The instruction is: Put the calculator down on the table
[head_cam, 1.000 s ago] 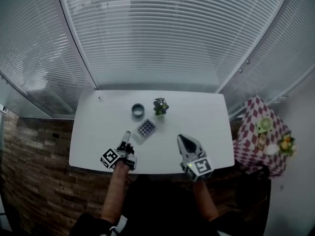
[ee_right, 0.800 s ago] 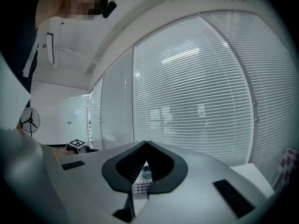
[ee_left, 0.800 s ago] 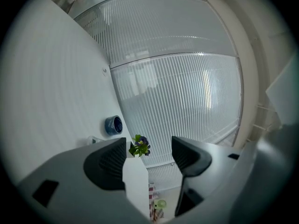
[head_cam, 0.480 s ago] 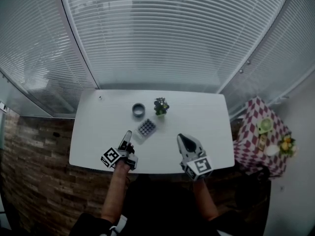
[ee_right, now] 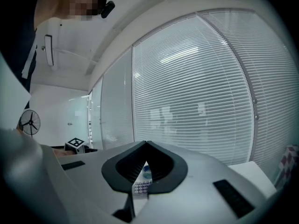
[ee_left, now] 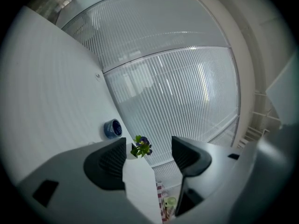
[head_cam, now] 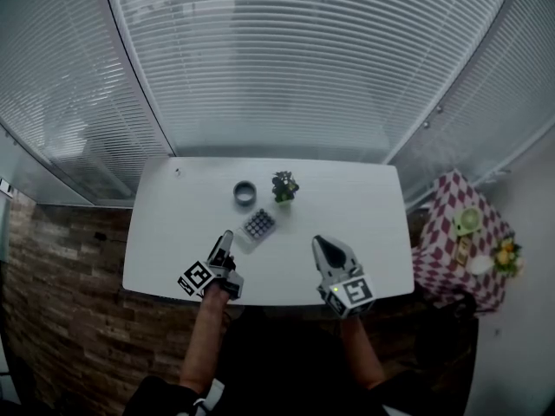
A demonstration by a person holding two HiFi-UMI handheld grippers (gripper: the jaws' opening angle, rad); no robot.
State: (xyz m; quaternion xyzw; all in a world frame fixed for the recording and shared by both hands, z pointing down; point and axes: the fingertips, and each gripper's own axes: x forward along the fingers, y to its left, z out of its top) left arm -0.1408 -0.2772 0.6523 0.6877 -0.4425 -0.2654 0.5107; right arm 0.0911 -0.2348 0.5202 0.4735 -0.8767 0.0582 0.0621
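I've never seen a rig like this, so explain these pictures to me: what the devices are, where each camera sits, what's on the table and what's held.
There is no robot here. A person holds a two-jaw hand tool in each hand: the left gripper and the right gripper. One picture comes from a camera on the person's head, looking down. The other two come from cameras riding on each gripper, looking along its jaws.

On the white table lie a calculator, a small blue ring and a potted plant.

The left gripper's jaws stand apart, close to the calculator. The right gripper's jaws are together. Neither appears to hold anything.
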